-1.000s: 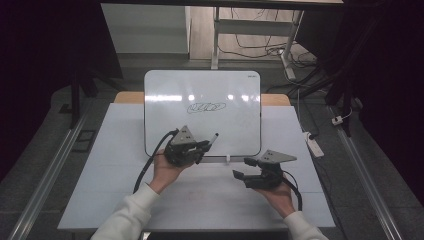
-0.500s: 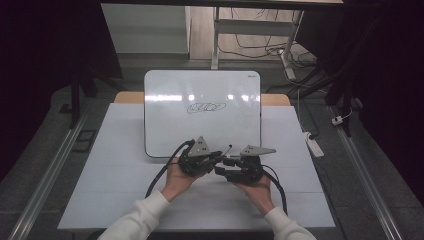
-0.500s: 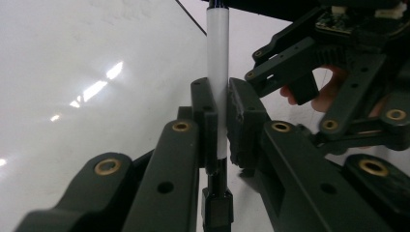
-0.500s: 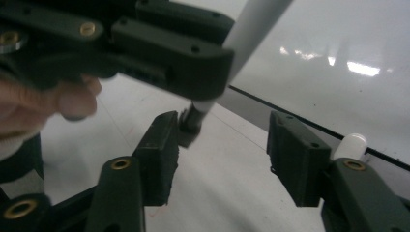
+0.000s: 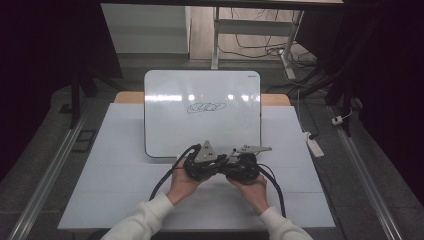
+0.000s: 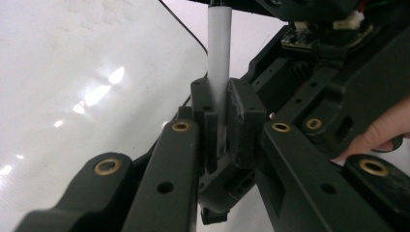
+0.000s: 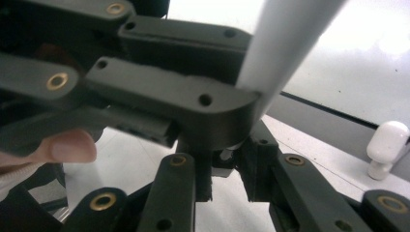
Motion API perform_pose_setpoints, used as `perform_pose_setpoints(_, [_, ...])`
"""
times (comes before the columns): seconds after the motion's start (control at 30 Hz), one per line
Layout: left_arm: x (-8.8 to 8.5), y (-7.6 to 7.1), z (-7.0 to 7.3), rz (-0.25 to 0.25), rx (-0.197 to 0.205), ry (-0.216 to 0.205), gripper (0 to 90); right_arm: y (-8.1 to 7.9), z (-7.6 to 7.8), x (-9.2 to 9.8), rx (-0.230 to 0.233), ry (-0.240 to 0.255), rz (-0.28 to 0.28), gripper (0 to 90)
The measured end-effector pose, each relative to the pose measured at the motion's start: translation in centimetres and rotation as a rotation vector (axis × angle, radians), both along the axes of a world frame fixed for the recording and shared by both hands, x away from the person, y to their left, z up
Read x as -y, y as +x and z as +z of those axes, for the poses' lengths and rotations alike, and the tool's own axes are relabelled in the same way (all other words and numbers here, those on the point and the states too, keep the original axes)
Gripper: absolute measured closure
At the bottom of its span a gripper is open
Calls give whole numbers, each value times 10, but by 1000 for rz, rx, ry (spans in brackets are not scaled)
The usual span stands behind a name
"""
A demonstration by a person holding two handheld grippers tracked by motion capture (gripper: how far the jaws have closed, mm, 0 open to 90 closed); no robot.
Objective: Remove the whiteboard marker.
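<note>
Both hands have drawn together at the whiteboard's point(image 5: 202, 112) near edge since a second ago; the left gripper point(image 6: 220, 108) clamps the white marker point(image 6: 219, 53) — the right gripper point(image 7: 227, 157) has just been closing on its other end; the marker's length runs gripper to gripper.

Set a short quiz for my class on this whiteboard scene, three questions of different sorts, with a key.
1. True or false: the whiteboard is blank.
2. What is clamped between the jaws of the left gripper?
A. a sponge
B. a white marker
C. a ruler
3. Fill in: the scribble sits roughly in the ___ of the board.

Key
1. False: it carries a dark looping scribble.
2. B: the jaws press on the marker's white barrel from both sides.
3. Middle.
</note>
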State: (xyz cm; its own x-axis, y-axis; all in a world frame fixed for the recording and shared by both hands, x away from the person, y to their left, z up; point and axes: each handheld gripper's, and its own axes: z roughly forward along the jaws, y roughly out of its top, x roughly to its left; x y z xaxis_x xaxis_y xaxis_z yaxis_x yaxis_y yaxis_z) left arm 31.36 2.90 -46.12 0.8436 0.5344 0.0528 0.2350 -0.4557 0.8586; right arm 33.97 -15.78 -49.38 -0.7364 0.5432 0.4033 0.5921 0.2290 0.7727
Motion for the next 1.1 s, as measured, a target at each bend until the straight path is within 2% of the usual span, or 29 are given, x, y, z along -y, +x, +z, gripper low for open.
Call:
perform_pose_setpoints(0.1, [1, 0, -1, 0, -5, -2, 811, 2, -1, 1, -18, 3, -2, 772])
perform_pose_setpoints(0.2, [-1, 2, 0, -2, -24, -17, 796, 1, -1, 1, -11, -9, -3, 777])
perform_pose_setpoints(0.27, [-3, 2, 1, 3, -27, -27, 682, 1, 0, 2, 6, -15, -7, 778])
perform_pose_setpoints(0.3, [-10, 0, 4, 14, -25, -43, 635, 0, 1, 2, 15, -16, -7, 778])
perform_pose_setpoints(0.37, [-23, -1, 9, 29, -35, -69, 567, 0, 3, 5, 37, -15, -14, 779])
perform_pose_setpoints(0.4, [-23, -1, 9, 29, -35, -69, 537, 0, 4, 7, 52, -12, -17, 779])
perform_pose_setpoints(0.43, [-30, -2, 10, 42, -46, -86, 508, 0, 6, 9, 65, -8, -21, 779])
perform_pose_setpoints(0.47, [-49, -6, 11, 77, -69, -112, 485, 1, 7, 12, 83, -5, -25, 779])
perform_pose_setpoints(0.5, [-59, -9, 10, 97, -82, -117, 471, 1, 9, 14, 97, 0, -30, 779])
perform_pose_setpoints(0.53, [-59, -9, 10, 97, -82, -117, 453, 1, 10, 16, 115, 4, -35, 779])
perform_pose_setpoints(0.57, [-79, -15, 5, 132, -113, -103, 436, 1, 11, 18, 132, 7, -38, 780])
perform_pose_setpoints(0.67, [-111, -26, -5, 186, -152, -90, 421, 2, 16, 25, 171, 23, -51, 780])
perform_pose_setpoints(0.7, [-111, -26, -5, 186, -152, -90, 415, 2, 17, 27, 182, 29, -55, 781])
perform_pose_setpoints(0.83, [-149, -41, -21, 266, -199, -89, 397, 5, 21, 34, 206, 59, -68, 781])
perform_pose_setpoints(0.87, [-163, -45, -29, 301, -221, -79, 391, 6, 22, 36, 216, 65, -70, 782])
perform_pose_setpoints(0.93, [-174, -47, -36, 332, -235, -62, 376, 7, 24, 37, 227, 67, -71, 782])
perform_pose_setpoints(0.97, [-174, -47, -36, 332, -235, -62, 362, 7, 24, 37, 227, 67, -71, 782])
perform_pose_setpoints(1.0, [-180, -49, -41, 358, -245, -54, 343, 7, 26, 38, 244, 70, -71, 782])
perform_pose_setpoints(1.1, [-184, -50, -44, 372, -249, -37, 303, 7, 29, 39, 269, 65, -71, 782])
